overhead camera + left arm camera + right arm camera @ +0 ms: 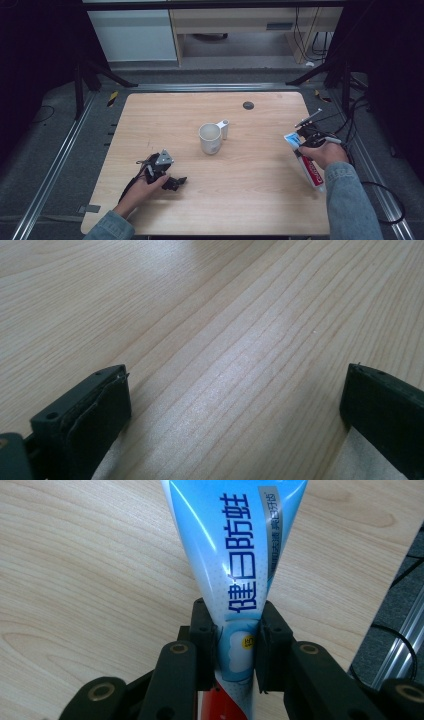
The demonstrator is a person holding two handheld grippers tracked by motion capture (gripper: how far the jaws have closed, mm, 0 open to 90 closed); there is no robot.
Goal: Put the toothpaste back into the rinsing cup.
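Right claw (235, 652) is clamped on the toothpaste tube (235, 555), jaws pinching it across the narrow blue-white stretch just above the red part. In the high view the tube (306, 162) sits at the desk's (250, 210) right edge, about halfway along, lying lengthwise along that edge under the right hand; can't tell whether it's fully clear of the wood. Handling guess: light, soft-walled, glossy laminate, so it'll flex and likely droop either side of the pinch, and too much squeeze could push paste toward the cap. The flat crimped end is the stiffest part; the present mid-body grip looks centred and adequate. Left claw (172, 183) rests near the desk's front-left corner, jaws apart, nothing between them but bare wood. White mug (210, 138) stands mid-desk, well apart from the tube.
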